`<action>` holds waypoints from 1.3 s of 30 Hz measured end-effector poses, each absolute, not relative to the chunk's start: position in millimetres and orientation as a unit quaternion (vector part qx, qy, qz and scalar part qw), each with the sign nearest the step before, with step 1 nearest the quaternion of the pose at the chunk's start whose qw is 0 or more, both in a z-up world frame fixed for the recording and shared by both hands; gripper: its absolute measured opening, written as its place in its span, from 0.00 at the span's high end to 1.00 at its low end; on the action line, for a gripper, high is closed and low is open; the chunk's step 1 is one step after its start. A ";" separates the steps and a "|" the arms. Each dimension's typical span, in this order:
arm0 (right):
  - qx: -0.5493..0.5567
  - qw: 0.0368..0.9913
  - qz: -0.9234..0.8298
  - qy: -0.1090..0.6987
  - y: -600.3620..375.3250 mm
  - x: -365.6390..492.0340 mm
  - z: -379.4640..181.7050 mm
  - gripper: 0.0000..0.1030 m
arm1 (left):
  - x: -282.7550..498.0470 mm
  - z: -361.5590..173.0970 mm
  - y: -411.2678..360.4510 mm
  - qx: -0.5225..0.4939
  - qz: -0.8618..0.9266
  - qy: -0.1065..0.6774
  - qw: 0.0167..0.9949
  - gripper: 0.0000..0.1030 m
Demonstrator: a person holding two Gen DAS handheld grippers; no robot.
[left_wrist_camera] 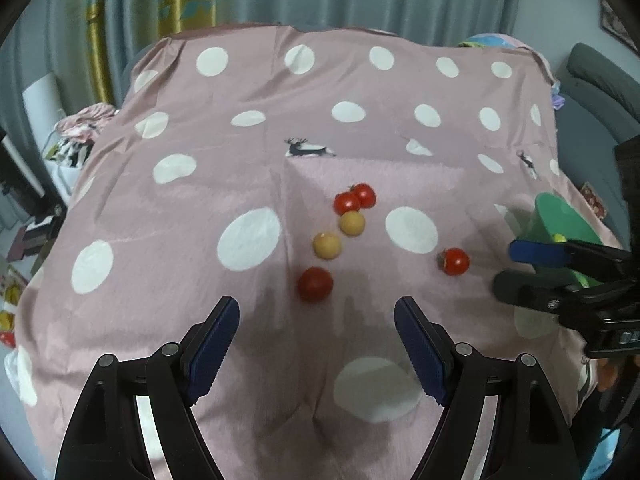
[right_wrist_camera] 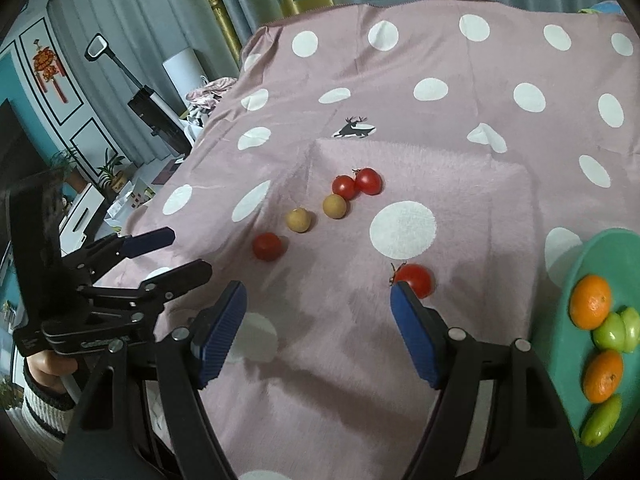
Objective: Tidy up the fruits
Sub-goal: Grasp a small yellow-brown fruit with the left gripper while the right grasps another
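On the pink dotted cloth (left_wrist_camera: 248,128) lie several small fruits: a red tomato pair (left_wrist_camera: 355,199), two tan round fruits (left_wrist_camera: 352,224) (left_wrist_camera: 327,245), a near red tomato (left_wrist_camera: 315,284) and a lone red tomato (left_wrist_camera: 454,261). My left gripper (left_wrist_camera: 317,309) is open and empty, just short of the near tomato. My right gripper (right_wrist_camera: 318,294) is open and empty; its right fingertip (right_wrist_camera: 400,292) is beside the lone tomato (right_wrist_camera: 416,279). A green plate (right_wrist_camera: 576,280) at the right holds two oranges (right_wrist_camera: 591,301) and green fruits (right_wrist_camera: 616,330).
The right gripper shows at the right edge of the left wrist view (left_wrist_camera: 520,268), in front of the green plate (left_wrist_camera: 560,220). The left gripper shows at the left of the right wrist view (right_wrist_camera: 160,252). Curtains and room clutter lie beyond the cloth's edges.
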State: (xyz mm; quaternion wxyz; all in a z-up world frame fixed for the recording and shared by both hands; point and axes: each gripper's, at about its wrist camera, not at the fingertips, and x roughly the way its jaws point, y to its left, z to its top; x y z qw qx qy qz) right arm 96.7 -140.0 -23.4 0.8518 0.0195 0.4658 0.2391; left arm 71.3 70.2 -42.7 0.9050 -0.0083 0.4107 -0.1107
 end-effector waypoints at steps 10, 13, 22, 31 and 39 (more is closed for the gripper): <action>0.064 0.838 0.241 0.485 -133.3 138.3 -41.9 0.28 | 95.7 -49.0 72.1 0.002 -0.158 0.405 0.900 0.24; 0.064 0.833 0.249 0.490 -125.7 150.2 -47.7 0.31 | 100.9 -50.0 69.9 0.003 -0.171 0.405 0.898 0.27; 0.075 0.813 0.258 0.516 -112.2 191.4 -70.8 0.44 | 124.8 -51.9 49.8 0.041 -0.210 0.410 0.887 0.36; 0.073 0.799 0.261 0.538 -104.2 214.9 -91.7 0.57 | 152.2 -78.2 35.4 0.068 -0.215 0.455 0.861 0.48; 0.053 0.797 0.265 0.540 -91.6 224.6 -98.8 0.61 | 168.4 -91.5 25.9 0.092 -0.202 0.483 0.847 0.52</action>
